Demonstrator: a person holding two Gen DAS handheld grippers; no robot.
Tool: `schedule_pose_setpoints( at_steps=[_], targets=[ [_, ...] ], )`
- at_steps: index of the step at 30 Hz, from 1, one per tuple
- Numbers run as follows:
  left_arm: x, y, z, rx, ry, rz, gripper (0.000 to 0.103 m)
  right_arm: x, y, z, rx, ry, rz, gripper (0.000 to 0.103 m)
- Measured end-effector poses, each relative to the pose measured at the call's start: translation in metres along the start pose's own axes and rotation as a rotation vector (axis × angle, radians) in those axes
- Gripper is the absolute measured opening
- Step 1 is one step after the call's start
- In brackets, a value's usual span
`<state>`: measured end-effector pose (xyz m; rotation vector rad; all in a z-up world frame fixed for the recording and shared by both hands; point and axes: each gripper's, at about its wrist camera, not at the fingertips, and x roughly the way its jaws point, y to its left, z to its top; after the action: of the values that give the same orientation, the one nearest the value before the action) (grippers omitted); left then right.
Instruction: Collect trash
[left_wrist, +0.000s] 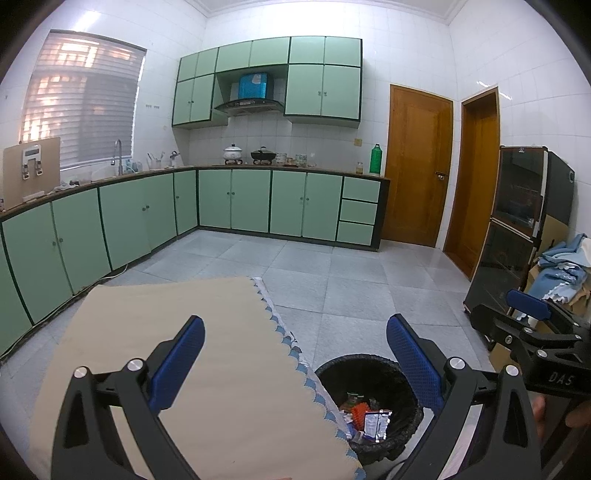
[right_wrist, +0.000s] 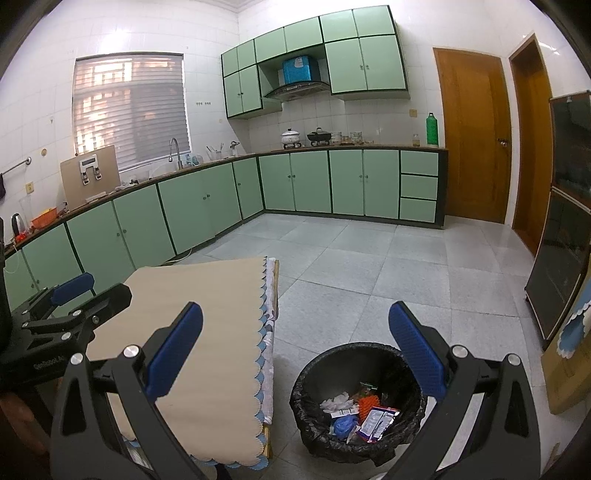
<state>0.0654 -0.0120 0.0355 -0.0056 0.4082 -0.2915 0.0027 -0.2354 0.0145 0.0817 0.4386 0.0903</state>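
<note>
Below both grippers, the trash bin (right_wrist: 356, 400) is seen on the floor just beside the tabletop (right_wrist: 207, 332), wrappers and scraps already inside. Left gripper (left_wrist: 295, 360) and right gripper (right_wrist: 295, 350) are held spread wide, nothing grasped. No loose trash is visible on the tabletop; the right gripper is judged nearer the bin.

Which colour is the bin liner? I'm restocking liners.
Black; the bin liner shows best in the right wrist view.
</note>
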Motion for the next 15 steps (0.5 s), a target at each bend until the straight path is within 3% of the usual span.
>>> schedule_pose_setpoints(
  at_steps=[15],
  targets=[
    [-0.0022, 0.0021, 0.0005, 0.001, -0.002, 0.002, 0.097, -0.0003, 0.0005, -0.0014, 0.001, -0.001, 0.0, 0.098]
  ],
)
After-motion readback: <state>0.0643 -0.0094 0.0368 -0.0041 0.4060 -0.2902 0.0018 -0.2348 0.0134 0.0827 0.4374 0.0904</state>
